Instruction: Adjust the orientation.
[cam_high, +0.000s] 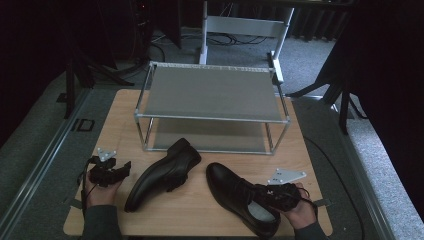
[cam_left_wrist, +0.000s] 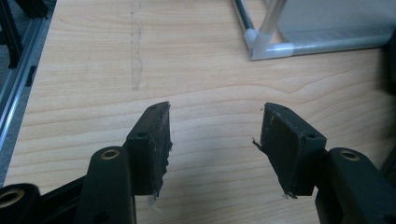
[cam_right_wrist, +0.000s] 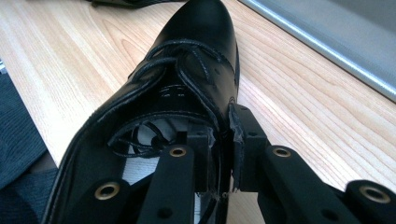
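Pinching the right shoe (cam_right_wrist: 187, 60) by its collar, your right gripper (cam_right_wrist: 219, 149) rests low (fingers clamped); your left gripper (cam_left_wrist: 215, 140) hovers spread over the bench (cam_left_wrist: 93, 70).

A staged lab or recording studio: black curtains (cam_high: 385, 75) all round, dark tripod stands (cam_high: 75, 70), loose cables (cam_high: 160, 50) on grey carpet (cam_high: 310, 60), a pale wooden counter (cam_high: 125, 115) bearing a two-tier metal shelf rack (cam_high: 212, 95).

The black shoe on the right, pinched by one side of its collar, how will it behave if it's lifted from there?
The right shoe would probably hang toe-down, since the right gripper pinches only the collar edge near the heel. Its leather looks smooth, so it might slip. The upper may flex there, though the sole likely stays stiff.
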